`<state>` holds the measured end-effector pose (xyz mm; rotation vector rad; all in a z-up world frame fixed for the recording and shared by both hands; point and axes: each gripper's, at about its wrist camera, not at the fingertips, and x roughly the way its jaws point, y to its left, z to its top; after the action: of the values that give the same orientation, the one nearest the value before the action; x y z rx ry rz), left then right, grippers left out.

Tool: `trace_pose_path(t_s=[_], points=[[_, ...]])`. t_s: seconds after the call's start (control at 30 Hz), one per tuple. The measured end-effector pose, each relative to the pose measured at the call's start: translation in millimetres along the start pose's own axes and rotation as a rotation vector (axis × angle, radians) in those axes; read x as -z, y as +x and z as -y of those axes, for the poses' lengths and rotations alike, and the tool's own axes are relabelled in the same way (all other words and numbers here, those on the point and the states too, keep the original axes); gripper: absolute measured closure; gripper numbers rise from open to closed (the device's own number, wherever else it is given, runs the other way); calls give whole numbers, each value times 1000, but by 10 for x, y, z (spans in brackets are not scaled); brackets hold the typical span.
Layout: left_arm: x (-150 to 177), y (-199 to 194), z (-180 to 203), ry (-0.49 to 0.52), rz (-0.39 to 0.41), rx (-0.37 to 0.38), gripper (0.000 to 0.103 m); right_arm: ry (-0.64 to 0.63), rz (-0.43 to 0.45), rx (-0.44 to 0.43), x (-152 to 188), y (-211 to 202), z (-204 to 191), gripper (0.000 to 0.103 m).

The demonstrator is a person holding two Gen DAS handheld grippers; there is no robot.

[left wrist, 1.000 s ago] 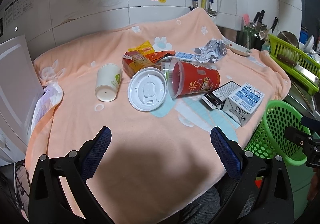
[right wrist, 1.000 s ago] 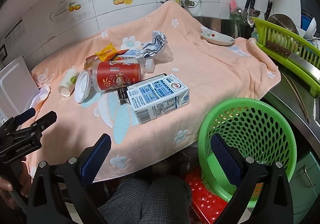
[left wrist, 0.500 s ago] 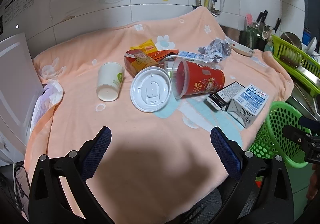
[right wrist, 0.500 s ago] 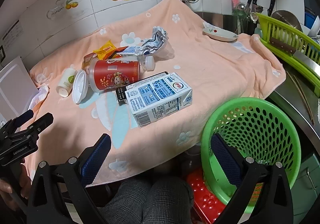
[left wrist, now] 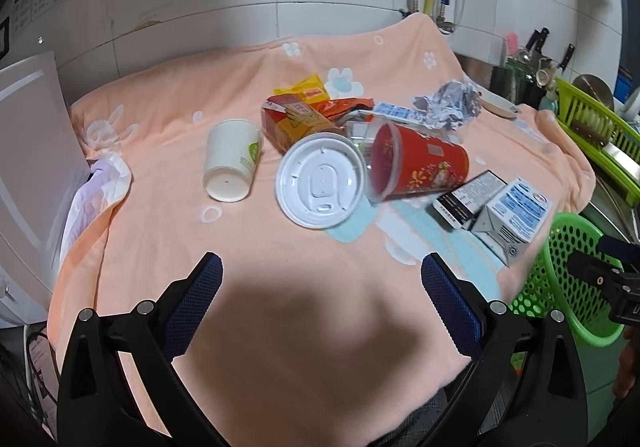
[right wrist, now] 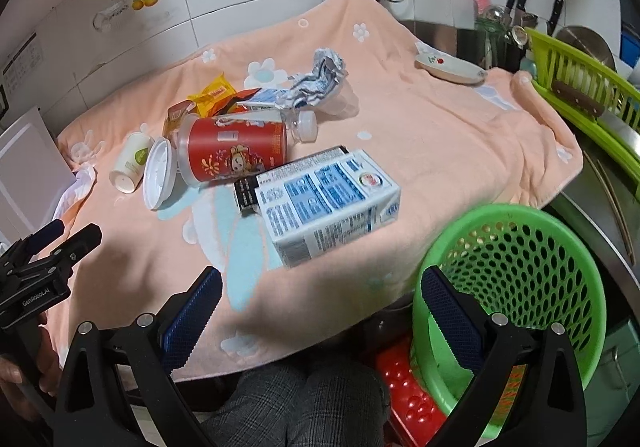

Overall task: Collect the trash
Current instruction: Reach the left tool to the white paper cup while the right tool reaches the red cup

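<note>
Trash lies on a peach cloth (left wrist: 280, 327): a white paper cup (left wrist: 232, 163) on its side, a white lid (left wrist: 320, 179), a red cup (left wrist: 416, 163) on its side, orange wrappers (left wrist: 300, 115), crumpled foil (left wrist: 452, 103), a black box (left wrist: 468, 199) and a blue-white carton (right wrist: 324, 203). A green basket (right wrist: 516, 279) stands off the cloth's right edge. My left gripper (left wrist: 322, 287) hangs open over the near cloth, short of the lid. My right gripper (right wrist: 322, 303) is open, between the carton and the basket, holding nothing.
A clear bottle (right wrist: 296, 127) lies behind the red cup. A small dish (right wrist: 448, 67) sits at the cloth's far right, with a green dish rack (right wrist: 584, 87) and knives beyond. A white appliance (left wrist: 28, 151) stands at the left. A person's legs (right wrist: 304, 403) are below.
Both grippers have moved forward toward the trash, which now looks slightly larger and nearer. Both stay open; nothing on the cloth has moved.
</note>
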<state>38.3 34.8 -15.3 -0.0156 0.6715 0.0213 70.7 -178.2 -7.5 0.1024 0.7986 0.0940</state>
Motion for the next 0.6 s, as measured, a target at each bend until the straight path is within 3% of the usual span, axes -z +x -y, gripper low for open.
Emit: trace_pose_path(t_s=[0.6], points=[[-389,230,-435,-69,-7,-79,5,-242,8,-78,-558,369,-442,6]])
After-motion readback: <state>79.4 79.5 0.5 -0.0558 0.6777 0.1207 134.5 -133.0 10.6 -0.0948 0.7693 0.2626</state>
